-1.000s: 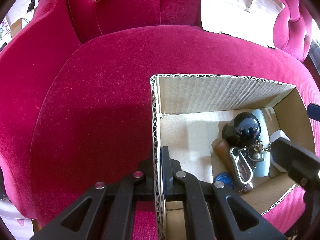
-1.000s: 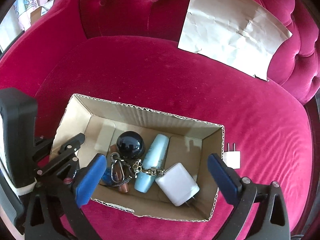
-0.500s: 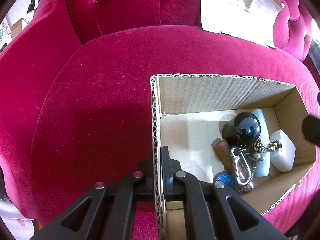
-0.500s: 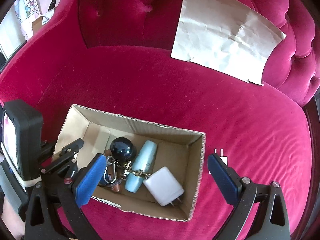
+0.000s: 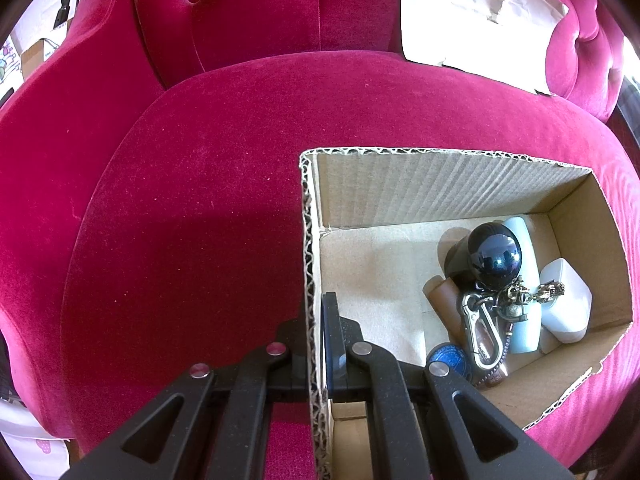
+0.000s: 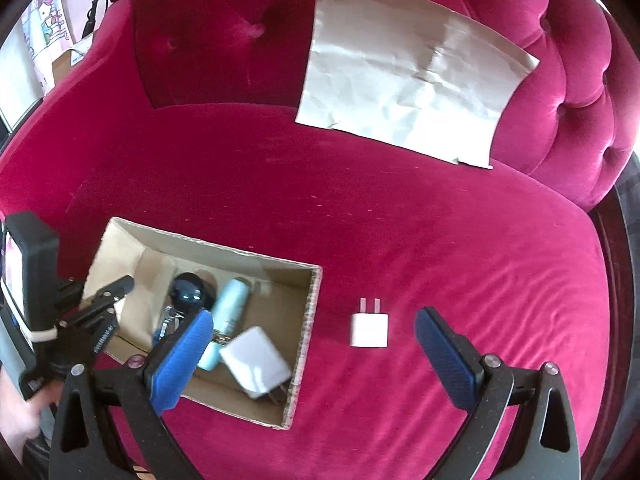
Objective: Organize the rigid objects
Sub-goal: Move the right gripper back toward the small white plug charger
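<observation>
A cardboard box (image 6: 310, 312) sits on a pink velvet seat. It holds a dark ball (image 5: 495, 255), a light blue tube (image 6: 230, 312), a large white charger (image 6: 256, 362), a keychain with a carabiner (image 5: 482, 328) and a blue disc (image 5: 446, 358). My left gripper (image 5: 316, 328) is shut on the box's left wall (image 5: 308, 280). A small white plug adapter (image 6: 370, 328) lies on the seat right of the box. My right gripper (image 6: 316, 344) is open and empty, hovering above the adapter and the box's right end.
A creased sheet of brown paper (image 6: 408, 84) leans against the tufted backrest (image 6: 224, 32). The seat cushion (image 6: 440, 232) extends behind and right of the box. The seat's front right edge (image 6: 612, 280) drops off beside a dark frame.
My right gripper has moved right and back from over the box, so the small adapter now lies between its fingers in view. The left gripper has kept its hold on the box wall.
</observation>
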`<state>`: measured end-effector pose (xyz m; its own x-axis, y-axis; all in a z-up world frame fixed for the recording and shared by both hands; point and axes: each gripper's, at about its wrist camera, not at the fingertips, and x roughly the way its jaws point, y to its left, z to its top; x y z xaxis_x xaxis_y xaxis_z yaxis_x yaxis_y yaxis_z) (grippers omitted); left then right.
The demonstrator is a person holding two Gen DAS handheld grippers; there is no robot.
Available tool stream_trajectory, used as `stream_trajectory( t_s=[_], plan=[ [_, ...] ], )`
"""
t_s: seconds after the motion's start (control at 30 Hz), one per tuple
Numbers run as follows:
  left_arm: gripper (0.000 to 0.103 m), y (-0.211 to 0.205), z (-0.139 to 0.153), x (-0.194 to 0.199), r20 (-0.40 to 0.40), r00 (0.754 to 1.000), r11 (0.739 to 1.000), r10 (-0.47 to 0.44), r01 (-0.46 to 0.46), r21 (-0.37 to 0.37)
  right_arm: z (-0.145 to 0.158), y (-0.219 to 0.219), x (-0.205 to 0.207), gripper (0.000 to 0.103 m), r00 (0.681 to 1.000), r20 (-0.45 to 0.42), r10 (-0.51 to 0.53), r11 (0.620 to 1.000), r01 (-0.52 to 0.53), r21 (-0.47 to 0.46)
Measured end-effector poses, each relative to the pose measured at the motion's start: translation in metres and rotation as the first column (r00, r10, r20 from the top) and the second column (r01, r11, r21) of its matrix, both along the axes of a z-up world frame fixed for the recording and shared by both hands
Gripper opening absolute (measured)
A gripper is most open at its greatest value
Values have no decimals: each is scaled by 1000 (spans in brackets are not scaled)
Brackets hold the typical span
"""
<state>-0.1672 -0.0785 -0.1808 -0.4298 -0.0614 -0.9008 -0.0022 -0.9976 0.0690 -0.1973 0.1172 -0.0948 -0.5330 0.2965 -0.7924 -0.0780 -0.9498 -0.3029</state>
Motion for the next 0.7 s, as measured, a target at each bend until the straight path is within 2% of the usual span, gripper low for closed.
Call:
stream_trajectory(
  t_s=[0.33, 0.7],
  plan=[
    [4, -6, 0, 10, -1, 1000, 1000, -3, 3, -3, 6, 40, 11, 103, 999, -9, -32, 999, 32, -12],
    [4, -9, 0, 9, 1, 1000, 1000, -2, 2, -3, -8, 80, 16, 103, 996, 6, -94, 995, 94, -26]
  ],
)
